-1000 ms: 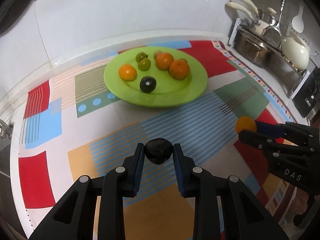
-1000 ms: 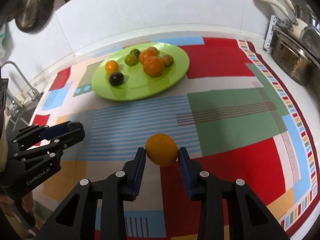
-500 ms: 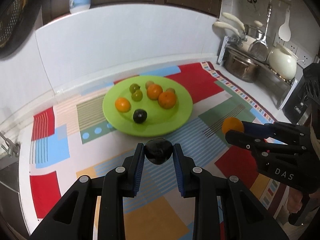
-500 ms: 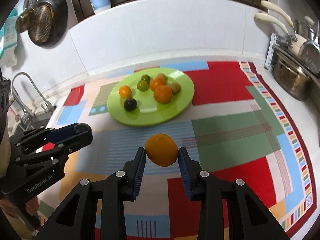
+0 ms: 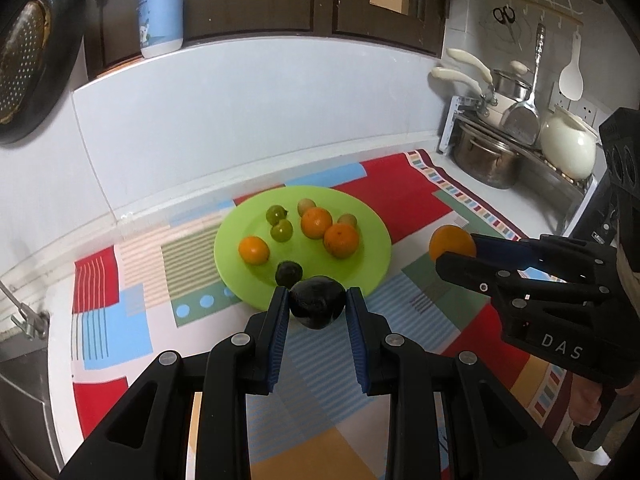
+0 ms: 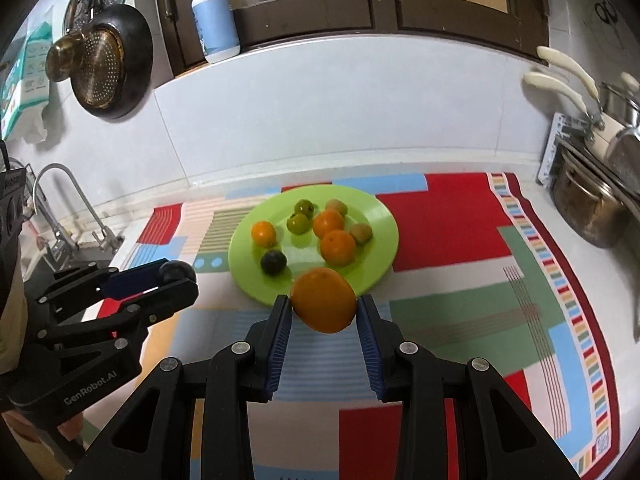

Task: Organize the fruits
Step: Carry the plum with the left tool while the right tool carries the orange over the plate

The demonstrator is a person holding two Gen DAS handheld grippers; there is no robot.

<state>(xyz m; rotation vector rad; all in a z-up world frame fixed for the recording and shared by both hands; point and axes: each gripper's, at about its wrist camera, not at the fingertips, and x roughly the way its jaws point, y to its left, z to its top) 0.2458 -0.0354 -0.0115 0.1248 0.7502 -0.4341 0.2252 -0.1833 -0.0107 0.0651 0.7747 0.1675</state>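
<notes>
My left gripper (image 5: 317, 304) is shut on a dark, almost black round fruit (image 5: 317, 302), held in the air in front of the green plate (image 5: 370, 276). My right gripper (image 6: 324, 308) is shut on an orange (image 6: 324, 299), also lifted near the plate's front rim (image 6: 384, 256). The plate holds several fruits: oranges (image 5: 341, 240), small green fruits (image 5: 281, 231), brownish ones and another dark fruit (image 5: 289, 273). The right gripper with its orange (image 5: 452, 241) shows at the right of the left wrist view; the left gripper with the dark fruit (image 6: 176, 271) shows at the left of the right wrist view.
A patchwork-coloured cloth (image 6: 452, 216) covers the counter. Pots and ladles on a rack (image 5: 516, 140) stand at the right, a faucet and sink (image 6: 60, 208) at the left. A white backsplash (image 5: 240, 128) with a blue bottle (image 5: 160, 8) on its ledge runs behind; a strainer pan (image 6: 104, 60) hangs left.
Both grippers have risen with their fruits still held and tipped upward, so the plate looks farther and lower and the wall, cabinets and bottle have come into view.
</notes>
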